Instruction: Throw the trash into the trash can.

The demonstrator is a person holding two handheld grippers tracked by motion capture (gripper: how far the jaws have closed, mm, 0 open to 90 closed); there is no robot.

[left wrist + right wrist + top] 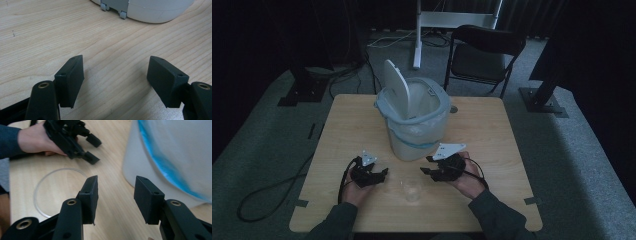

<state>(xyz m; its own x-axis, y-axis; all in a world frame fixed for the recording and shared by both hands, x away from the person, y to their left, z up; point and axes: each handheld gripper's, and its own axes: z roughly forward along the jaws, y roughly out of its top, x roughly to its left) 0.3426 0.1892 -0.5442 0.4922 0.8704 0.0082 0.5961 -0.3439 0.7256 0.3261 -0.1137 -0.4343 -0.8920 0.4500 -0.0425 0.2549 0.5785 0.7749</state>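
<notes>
On table by bin [414, 131] | our right gripper [430, 171] jaws apart, empty, near clear cup [411, 190] | left gripper [379, 175] apart, idle | cup unlifted; grasp pending

Both forearms come in from the near edge, dark sleeves down to the wrists. The left hand [354, 189] sits low at the near left, wrapped round the back of the left gripper [383, 173], which points right and a little far. Its jaws stand wide apart with nothing between them. The right hand [467, 180] sits at the near right, palm cupping the right gripper [426, 165], which points left toward the other. Its jaws are parted too, gap bare, grey plate tilted up on top. The two sets of tips stay well apart.
</notes>
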